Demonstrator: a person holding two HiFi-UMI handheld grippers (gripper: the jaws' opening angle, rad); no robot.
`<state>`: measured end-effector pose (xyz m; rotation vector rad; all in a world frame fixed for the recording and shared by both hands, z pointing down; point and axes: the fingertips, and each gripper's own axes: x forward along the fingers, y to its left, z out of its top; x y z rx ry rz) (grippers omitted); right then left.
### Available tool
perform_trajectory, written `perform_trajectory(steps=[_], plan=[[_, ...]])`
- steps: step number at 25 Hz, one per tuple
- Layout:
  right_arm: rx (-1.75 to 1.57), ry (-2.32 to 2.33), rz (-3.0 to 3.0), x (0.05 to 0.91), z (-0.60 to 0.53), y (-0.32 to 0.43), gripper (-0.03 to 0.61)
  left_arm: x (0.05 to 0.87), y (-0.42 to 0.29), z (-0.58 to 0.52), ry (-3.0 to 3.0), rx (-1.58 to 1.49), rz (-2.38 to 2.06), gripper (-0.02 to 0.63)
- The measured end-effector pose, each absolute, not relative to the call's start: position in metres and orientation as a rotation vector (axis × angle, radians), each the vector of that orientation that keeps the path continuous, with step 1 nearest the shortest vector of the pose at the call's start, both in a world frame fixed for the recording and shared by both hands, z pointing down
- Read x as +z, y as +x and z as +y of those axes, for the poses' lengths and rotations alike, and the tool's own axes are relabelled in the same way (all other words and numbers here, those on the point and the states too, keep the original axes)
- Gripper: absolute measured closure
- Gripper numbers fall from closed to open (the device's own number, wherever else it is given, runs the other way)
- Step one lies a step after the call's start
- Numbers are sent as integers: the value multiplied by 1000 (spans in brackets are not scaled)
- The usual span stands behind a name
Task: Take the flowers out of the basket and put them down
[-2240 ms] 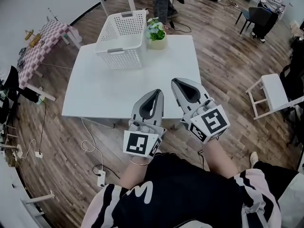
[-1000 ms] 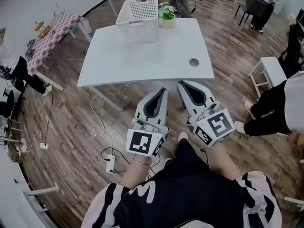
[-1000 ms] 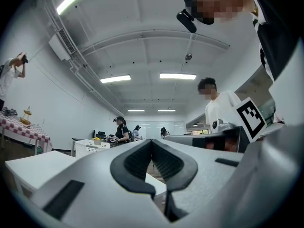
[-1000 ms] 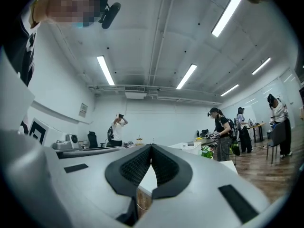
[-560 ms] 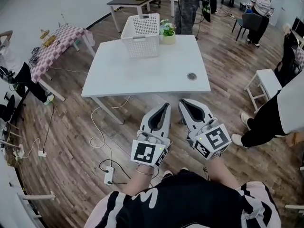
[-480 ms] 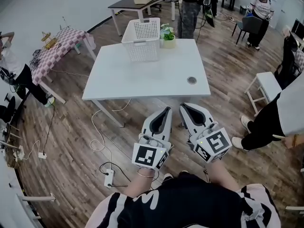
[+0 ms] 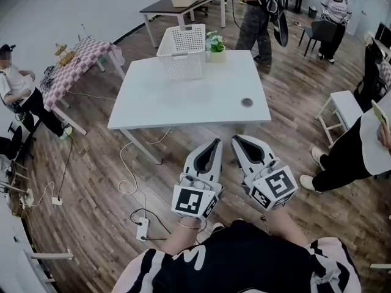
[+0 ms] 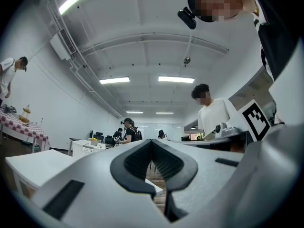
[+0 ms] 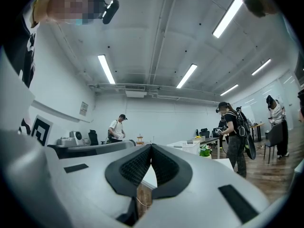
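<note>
A white slatted basket [image 7: 182,50] stands at the far end of the white table [image 7: 183,99]. Right beside it, outside it, sits a small pot of flowers [image 7: 215,46] with green leaves. Both grippers hang side by side in front of the table's near edge, well short of the basket. My left gripper [image 7: 214,143] is shut and empty, and so is my right gripper [image 7: 237,140]. In the left gripper view the jaws [image 8: 152,141] meet, with the basket [image 8: 88,148] far off. In the right gripper view the flowers [image 9: 205,151] and the basket [image 9: 189,147] appear small beyond the closed tips [image 9: 151,146].
The table has a round cable hole [image 7: 247,102]. A cable and power strip [image 7: 142,227] lie on the wooden floor at left. A white stool [image 7: 345,112] and a standing person [image 7: 360,151] are at right. A person with a backpack [image 7: 264,14] walks behind the table.
The view has pulled back from the table, so the basket and flowers lie farther off. Both grippers stay shut and side by side. The person behind the table has walked to the right.
</note>
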<state>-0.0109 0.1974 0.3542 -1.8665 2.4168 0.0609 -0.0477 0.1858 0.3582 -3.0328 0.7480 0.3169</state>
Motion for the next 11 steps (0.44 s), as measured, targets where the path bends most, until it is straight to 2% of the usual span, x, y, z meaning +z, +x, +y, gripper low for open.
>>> perform_trajectory(steps=[11], plan=[[96, -1867, 2416, 352, 206, -23, 561, 359, -57, 194, -3023, 319, 732, 608]])
